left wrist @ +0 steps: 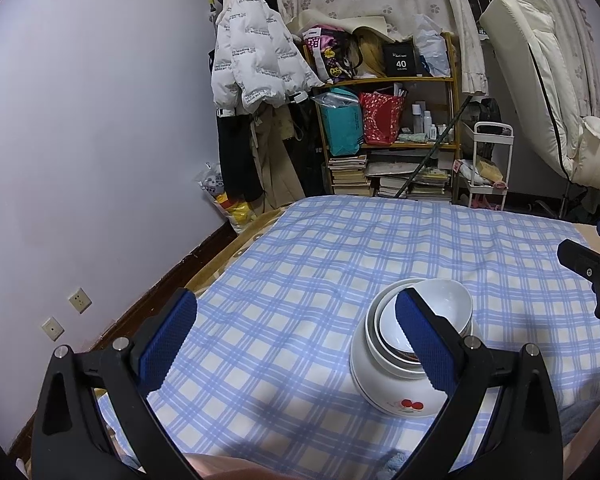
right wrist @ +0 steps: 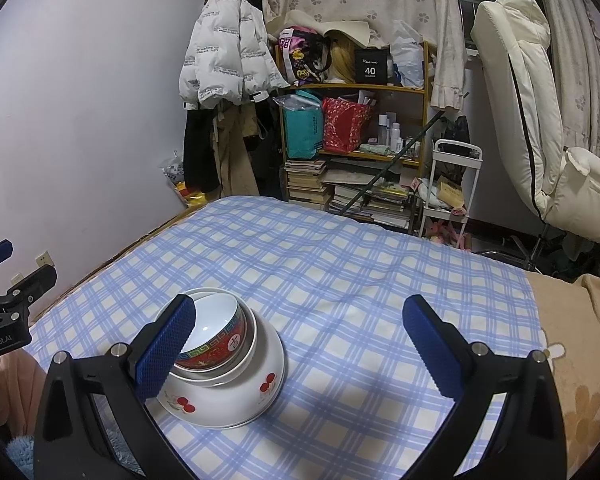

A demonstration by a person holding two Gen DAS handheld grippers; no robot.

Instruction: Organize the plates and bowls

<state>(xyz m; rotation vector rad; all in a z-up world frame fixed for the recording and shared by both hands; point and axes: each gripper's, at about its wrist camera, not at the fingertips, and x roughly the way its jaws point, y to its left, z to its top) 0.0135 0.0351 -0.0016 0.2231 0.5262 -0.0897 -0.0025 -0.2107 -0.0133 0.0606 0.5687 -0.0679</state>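
A stack of bowls stands on the blue checked cloth [right wrist: 360, 280]. At the bottom is a large white cherry-print bowl [right wrist: 228, 400], which looks turned upside down. A white dish and a red patterned bowl [right wrist: 220, 348] with a white inside sit on it. In the left wrist view the same cherry bowl [left wrist: 388, 384] and top bowl [left wrist: 440, 304] lie partly behind my right-hand finger. My left gripper [left wrist: 296, 300] is open, left of the stack, holding nothing. My right gripper [right wrist: 300, 304] is open, right of the stack, with its left finger overlapping the stack's near left side.
A wooden shelf [right wrist: 352, 92] packed with bags and books stands beyond the far edge, with a white puffer coat [right wrist: 224, 52] hanging left of it. A white cart [right wrist: 452, 184] and cream recliner [right wrist: 540, 120] stand at the right. A beige flowered blanket [right wrist: 580, 360] borders the cloth.
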